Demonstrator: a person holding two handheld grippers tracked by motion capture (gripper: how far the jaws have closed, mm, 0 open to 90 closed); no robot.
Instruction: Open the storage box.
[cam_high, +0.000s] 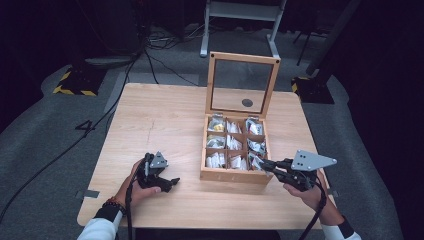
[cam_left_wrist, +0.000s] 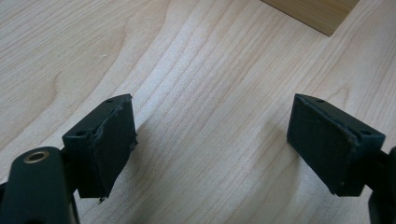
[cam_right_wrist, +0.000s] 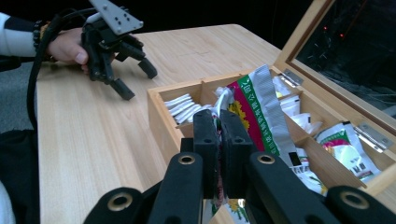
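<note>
- Right gripper (cam_right_wrist: 219, 154) – pressed together on a green-and-red foil sachet (cam_right_wrist: 259, 112), held above the near right compartment of the wooden box (cam_high: 232, 175)
- Left gripper (cam_left_wrist: 210, 140) – jaws spread, nothing between them, over the bare wooden surface (cam_high: 160, 125) left of the box

Left half of the table (cam_high: 150, 120): bare wood, wide passage. The left gripper (cam_high: 172, 182) sits low there, jaws spread, nothing between them. The wooden box (cam_high: 234, 175) blocks the right-centre; its upright lid (cam_high: 243, 82) walls off the far side. Dividers and packed sachets (cam_high: 220, 160) crowd every compartment. The right gripper (cam_high: 265, 164), clamped on a green-edged packet (cam_right_wrist: 254, 109), occupies the box's near right corner. Narrow bare strip along the right edge.
</note>
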